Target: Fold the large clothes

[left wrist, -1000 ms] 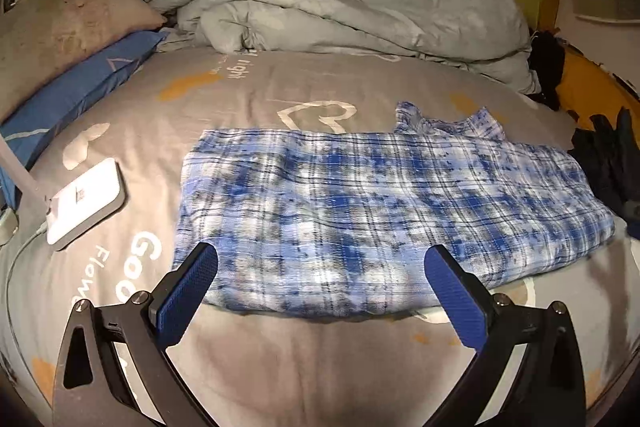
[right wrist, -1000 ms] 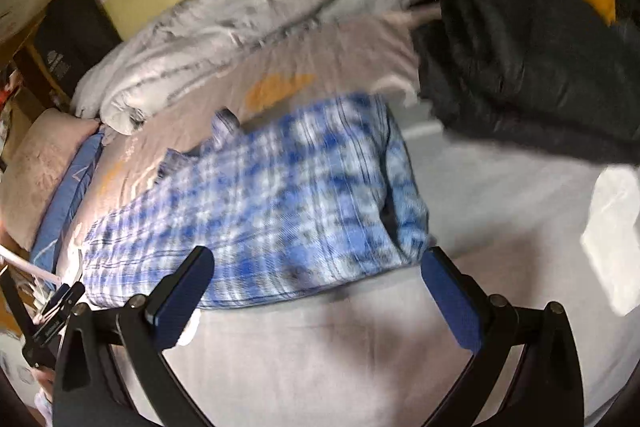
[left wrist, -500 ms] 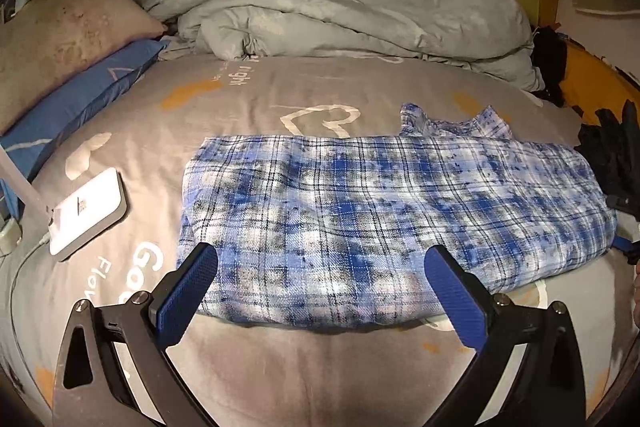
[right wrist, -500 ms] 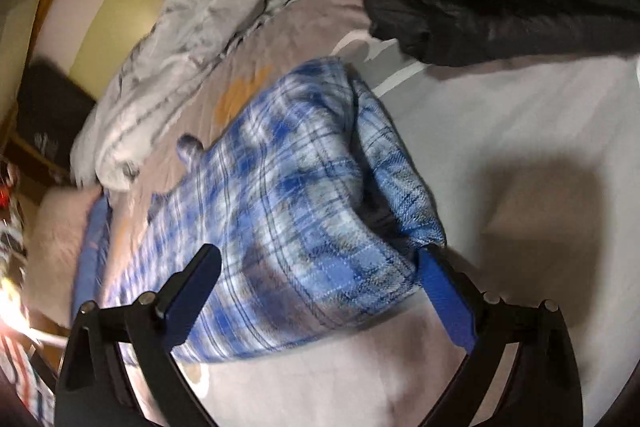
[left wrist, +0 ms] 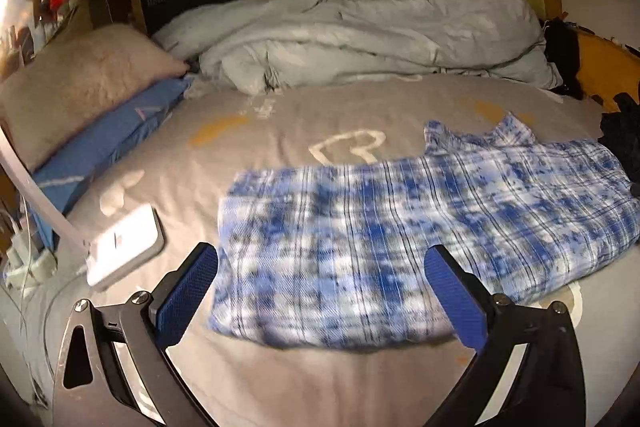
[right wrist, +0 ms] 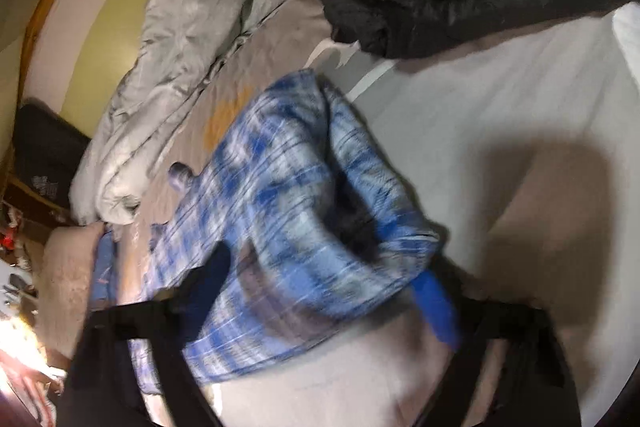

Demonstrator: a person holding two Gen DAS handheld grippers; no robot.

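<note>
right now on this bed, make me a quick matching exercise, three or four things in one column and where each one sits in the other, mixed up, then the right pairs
Things:
1. plaid shirt
2. grey duvet
3. white device
4. beige pillow

Places:
A. bunched along the headboard
B. on top of the blue pillow, at the left edge of the bed
C. spread flat in the middle of the sheet
D. on the sheet left of the shirt, with a cable attached

Pairs: 1-C, 2-A, 3-D, 4-B
</note>
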